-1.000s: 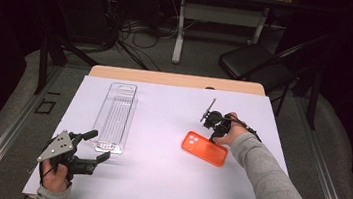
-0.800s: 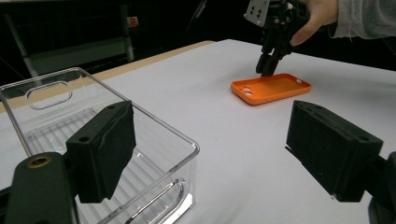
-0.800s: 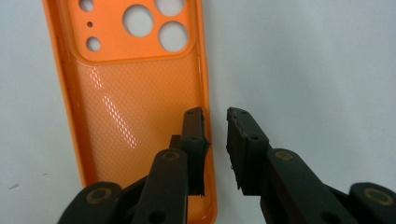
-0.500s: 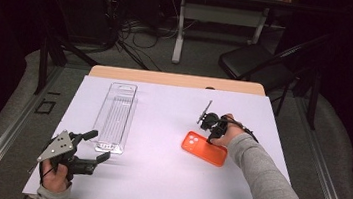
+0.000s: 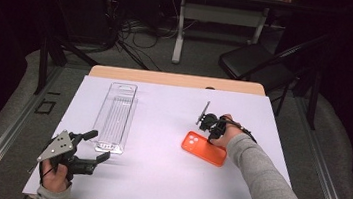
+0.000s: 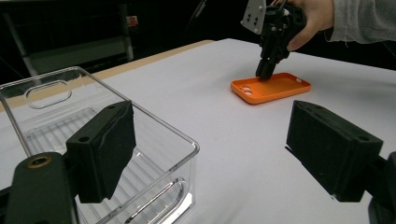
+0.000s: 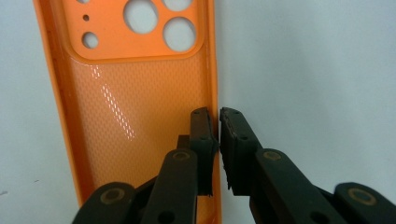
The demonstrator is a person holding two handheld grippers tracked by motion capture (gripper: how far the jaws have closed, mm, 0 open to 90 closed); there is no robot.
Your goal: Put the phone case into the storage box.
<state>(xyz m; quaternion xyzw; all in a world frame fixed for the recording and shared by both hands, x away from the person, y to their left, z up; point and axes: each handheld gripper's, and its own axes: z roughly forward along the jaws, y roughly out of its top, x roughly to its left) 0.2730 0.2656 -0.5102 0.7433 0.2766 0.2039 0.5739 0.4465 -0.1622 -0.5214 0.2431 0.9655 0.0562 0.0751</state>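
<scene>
Nothing has moved — right tongs (image 7: 218, 135) clamp the flat orange case's (image 5: 204, 148) long rim, camera holes leftward.

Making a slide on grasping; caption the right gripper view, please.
Right gripper pinches the side wall of an orange phone case lying open-side up on the white table.

The setting is a lab or recording studio. A wooden surface (image 5: 176, 79) covered by a white sheet (image 5: 169, 144) stands on grey carpet among black curtained walls, loose floor cables (image 5: 127, 28), a black folding chair (image 5: 254, 63) and a second white-legged table (image 5: 225, 4).
</scene>
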